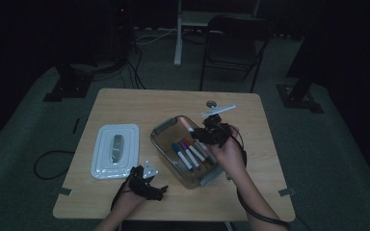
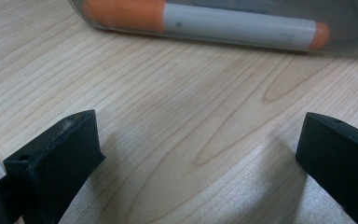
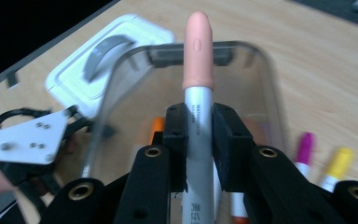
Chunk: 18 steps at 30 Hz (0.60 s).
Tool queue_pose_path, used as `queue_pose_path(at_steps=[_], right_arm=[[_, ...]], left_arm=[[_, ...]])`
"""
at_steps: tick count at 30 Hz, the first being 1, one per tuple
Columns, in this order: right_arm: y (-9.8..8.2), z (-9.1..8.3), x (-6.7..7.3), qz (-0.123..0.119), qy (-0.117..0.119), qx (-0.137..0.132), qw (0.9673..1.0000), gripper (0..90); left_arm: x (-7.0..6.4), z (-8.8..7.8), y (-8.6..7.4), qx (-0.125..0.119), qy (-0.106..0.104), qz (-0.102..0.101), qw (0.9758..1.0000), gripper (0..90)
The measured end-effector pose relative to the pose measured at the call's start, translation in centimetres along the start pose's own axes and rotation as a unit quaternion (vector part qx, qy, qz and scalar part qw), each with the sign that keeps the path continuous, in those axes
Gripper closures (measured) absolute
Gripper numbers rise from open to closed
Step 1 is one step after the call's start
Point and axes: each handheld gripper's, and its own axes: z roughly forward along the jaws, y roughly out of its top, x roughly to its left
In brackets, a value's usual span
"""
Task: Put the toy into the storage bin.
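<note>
1. As I look down from the high view, I see my right gripper [image 1: 203, 131] raised over the far end of the clear plastic container [image 1: 160, 142] that sits near the middle of the wooden table [image 1: 125, 103]; its jaws are clamped on a marker with a peach cap [image 1: 189, 126], which points toward the container's far left rim; inside the container lie several capped markers [image 1: 189, 155] side by side, blue, red and pink among them; the white lid [image 1: 114, 150] with its grey handle lies flat on the table to the left of the container, apart from it; my left gripper [image 1: 160, 191] rests low at the near edge of the table, between the lid and the container's near corner; a folding chair [image 1: 231, 45] stands on the floor beyond the table.

2. In the left gripper view, the two black jaws stand wide apart with nothing but bare table [image 2: 177, 130] between them; just ahead, through the container's clear wall, lies an orange-capped marker [image 2: 205, 23] with a grey barrel, lengthwise across the frame.

3. In the right gripper view, the jaws are pressed together on the grey barrel of the peach-capped marker [image 3: 198, 93], which stands straight up between the pads [image 3: 175, 135], cap away from me; the container [image 3: 270, 102] lies open underneath, with an orange marker [image 3: 156, 126] on its floor; pink [image 3: 305, 145] and yellow [image 3: 339, 164] caps show blurred at the right; whether those two lie inside or outside the wall I cannot tell; the white lid [image 3: 79, 88] lies beyond the container's rim, and the left gripper [image 3: 28, 140] with its pale plate sits at the left.
</note>
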Motion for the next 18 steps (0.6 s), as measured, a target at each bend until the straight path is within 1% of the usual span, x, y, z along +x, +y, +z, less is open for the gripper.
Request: queue_pose_path(at_steps=[4,8,11,14,15,16,18], right_arm=[[0.3,2.0,1.2,-0.014,0.013,0.024,0.9995,76.4],[0.3,4.0,2.0,-0.021,0.026,0.056,0.9979,76.4],[0.3,5.3,2.3,-0.022,0.039,0.077,0.9960,76.4],[0.2,6.5,2.5,-0.023,0.046,0.097,0.9940,76.4],[0.2,6.5,2.5,-0.023,0.046,0.097,0.9940,76.4],[0.1,7.3,2.5,-0.023,0.047,0.108,0.9928,76.5],[0.1,8.2,2.5,-0.022,0.050,0.121,0.9912,76.4]], left_arm=[[0.0,0.0,0.0,0.000,0.000,0.000,1.0000,0.4],[0.0,0.0,0.0,0.000,0.000,0.000,1.0000,0.4],[0.0,0.0,0.0,0.000,0.000,0.001,1.0000,0.4],[0.0,0.0,0.0,-0.001,0.001,0.000,1.0000,0.4],[0.0,0.0,0.0,-0.001,0.001,0.000,1.0000,0.4],[0.0,0.0,0.0,-0.001,0.001,0.000,1.0000,0.4],[0.0,0.0,0.0,-0.001,0.001,0.000,1.0000,0.4]])
